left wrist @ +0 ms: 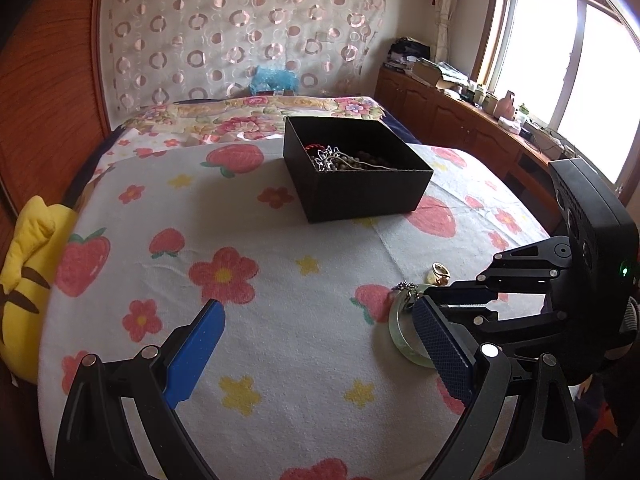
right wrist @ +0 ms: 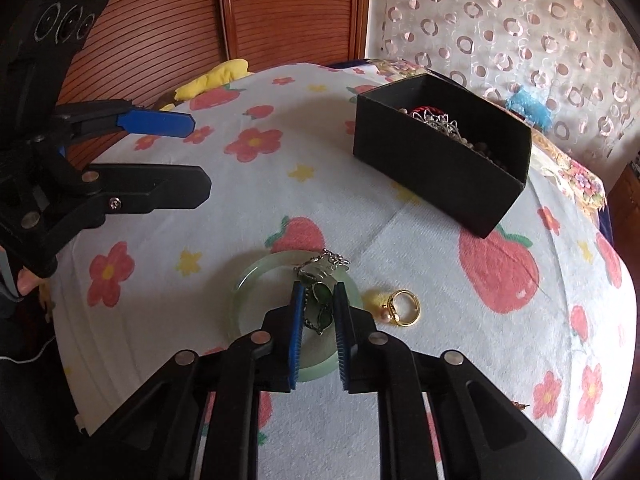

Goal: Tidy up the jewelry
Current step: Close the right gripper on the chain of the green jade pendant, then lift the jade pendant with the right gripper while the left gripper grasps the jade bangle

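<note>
Blue pads mark both tools. At far left, my left gripper (right wrist: 188, 160) hangs over the bed (right wrist: 320, 208) with its jaws spread wide and nothing between them; I judge it idle for this step. Moving right, the jade bangle (right wrist: 248, 280) lies flat on the bed, and a silver pendant (right wrist: 320, 292) with green stones and chain is draped across its far rim. My right gripper (right wrist: 319, 296) points steeply down, its jaws drawn close on either side of the pendant; I cannot tell whether the pads bear on it yet. Just right of the bangle lies a gold ring (right wrist: 402, 307), apart from it. Further right and beyond stands the black box (right wrist: 440, 176), already holding chains and beads.

Procedure, as I judge it: pinch the pendant body only, not the bangle rim. Lift straight up so the chain clears the bangle without dragging it. Carry over the box wall, then release.
</note>
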